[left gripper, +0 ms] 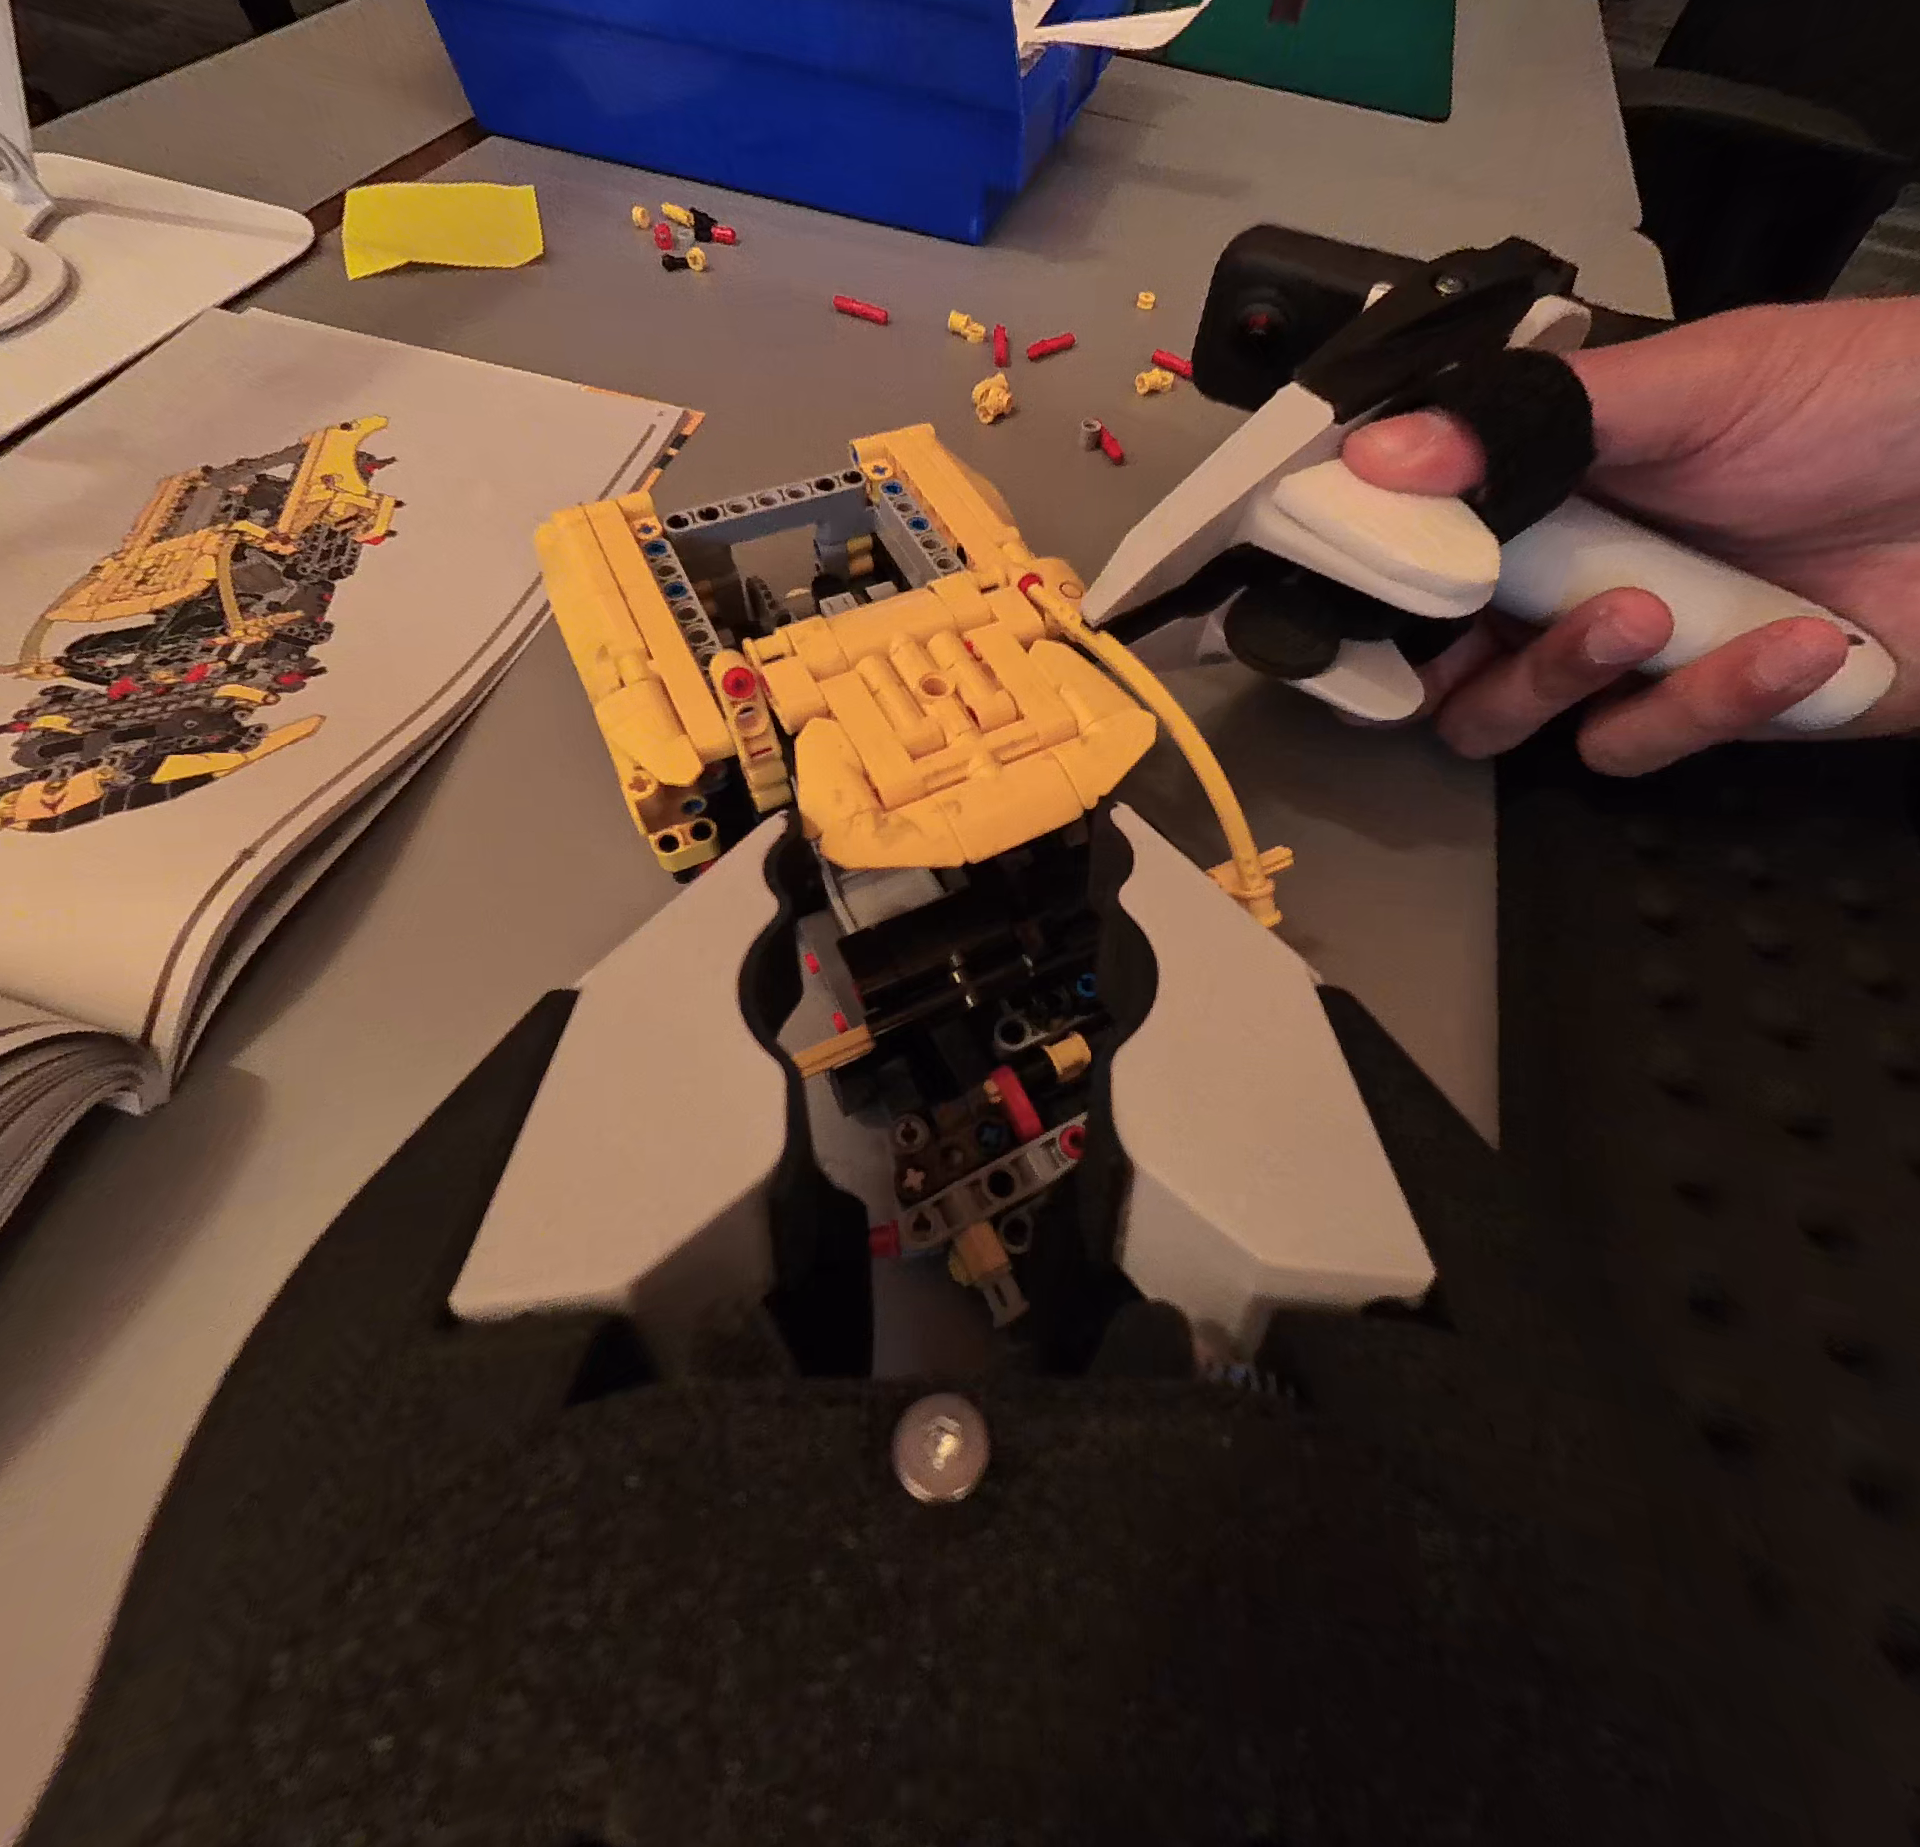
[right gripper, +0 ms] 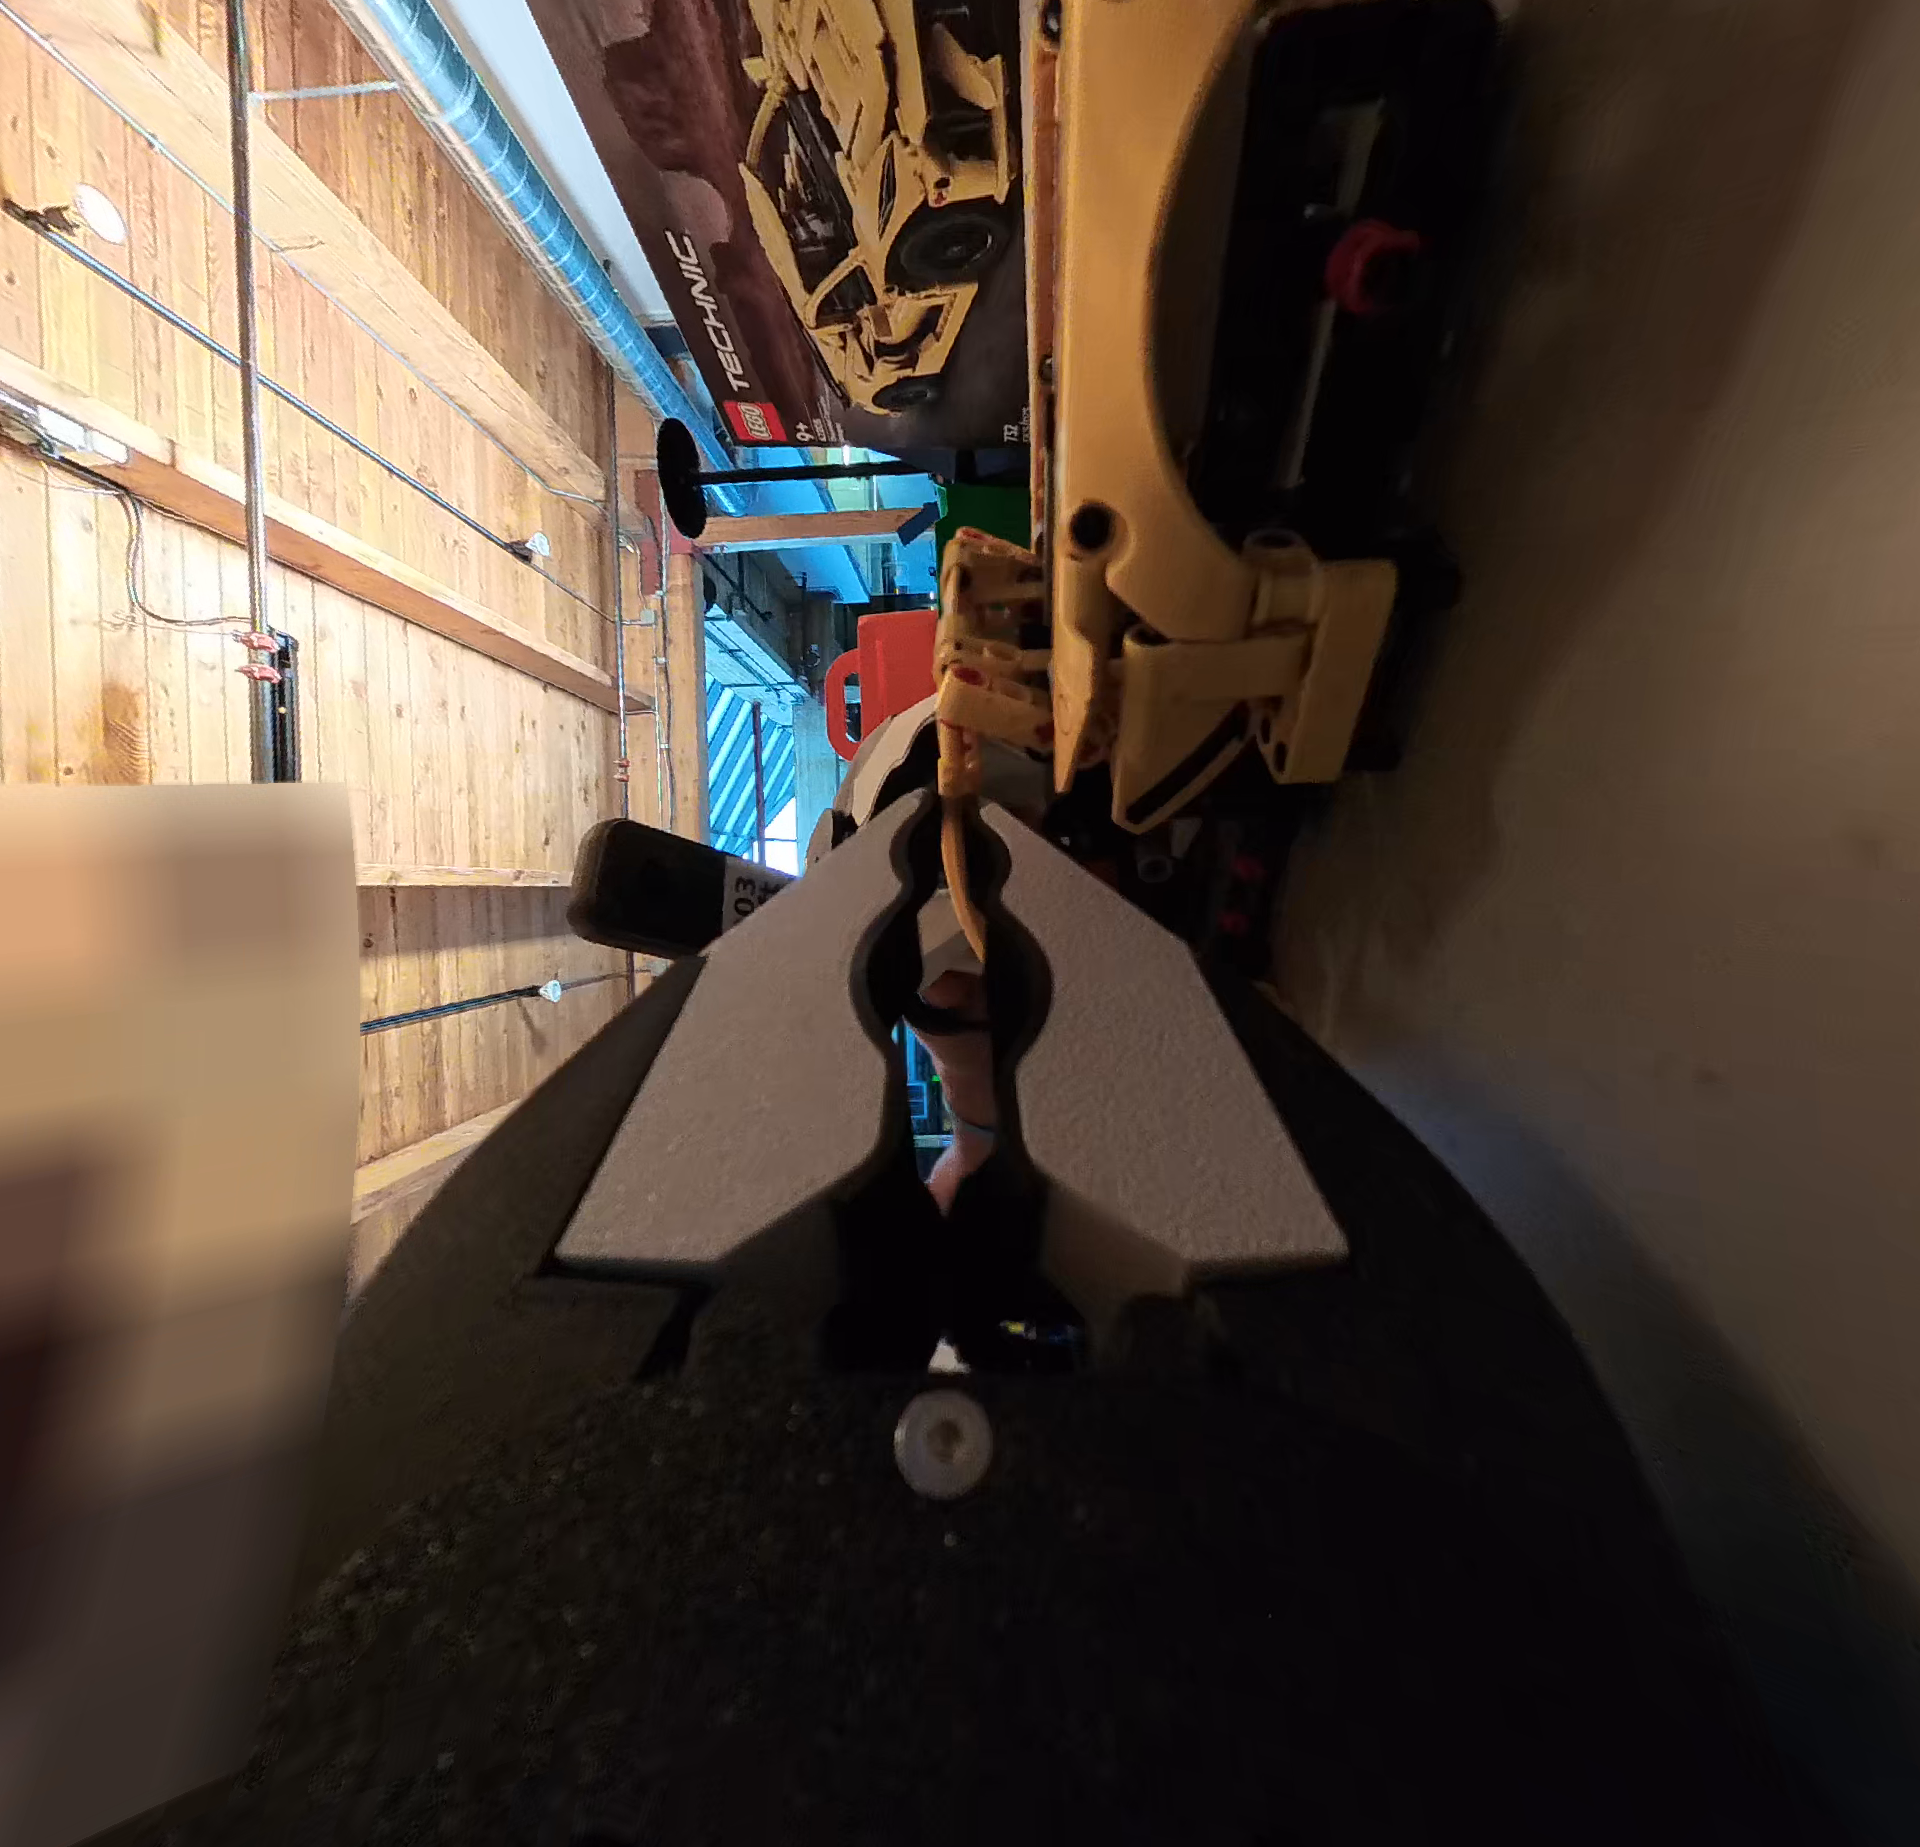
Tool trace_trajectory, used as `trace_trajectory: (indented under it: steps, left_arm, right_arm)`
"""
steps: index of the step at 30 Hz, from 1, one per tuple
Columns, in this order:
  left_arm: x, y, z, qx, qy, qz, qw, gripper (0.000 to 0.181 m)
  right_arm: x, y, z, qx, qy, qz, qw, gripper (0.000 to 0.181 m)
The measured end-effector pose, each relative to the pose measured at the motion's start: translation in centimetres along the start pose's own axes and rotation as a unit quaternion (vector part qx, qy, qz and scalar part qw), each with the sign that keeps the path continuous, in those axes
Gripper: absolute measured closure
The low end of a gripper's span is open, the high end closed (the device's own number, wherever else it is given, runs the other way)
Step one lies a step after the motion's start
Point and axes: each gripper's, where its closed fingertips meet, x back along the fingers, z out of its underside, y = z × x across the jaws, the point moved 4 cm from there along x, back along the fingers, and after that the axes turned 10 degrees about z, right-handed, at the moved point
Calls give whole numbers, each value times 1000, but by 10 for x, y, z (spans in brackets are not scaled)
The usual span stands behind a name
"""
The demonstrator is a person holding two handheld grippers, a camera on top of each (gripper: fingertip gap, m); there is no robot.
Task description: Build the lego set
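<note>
A yellow and black lego car model (left gripper: 935,696) stands on the grey table (left gripper: 436,976). My left gripper (left gripper: 948,841) is shut on its dark chassis, one finger on each side. A thin yellow flexible hose (left gripper: 1195,748) runs from a red pin on the car's right side down to a loose end. My right gripper (left gripper: 1096,608), held by a hand, has its tips at the hose's upper end. In the right wrist view, turned sideways, the right gripper (right gripper: 956,810) is shut on the hose (right gripper: 961,883) next to the car body (right gripper: 1101,343).
An open instruction booklet (left gripper: 312,592) lies left of the car. Loose red, yellow and black pins (left gripper: 997,343) are scattered behind it, with a yellow paper scrap (left gripper: 442,228). A blue bin (left gripper: 748,62) and green bin (left gripper: 1309,41) stand at the back. The set's box (right gripper: 831,239) is propped up. Left tips to right tips: about 4 cm.
</note>
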Motion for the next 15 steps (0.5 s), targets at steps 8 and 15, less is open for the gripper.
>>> trace_trajectory:
  steps: [8,15]
  left_arm:
    - [-2,-3,1,-33,13,-25,999,131]
    - [-2,-3,2,-56,23,-43,997,136]
  right_arm:
    - [1,-2,2,-51,-19,-24,998,179]
    - [1,-5,3,-115,-43,-57,991,178]
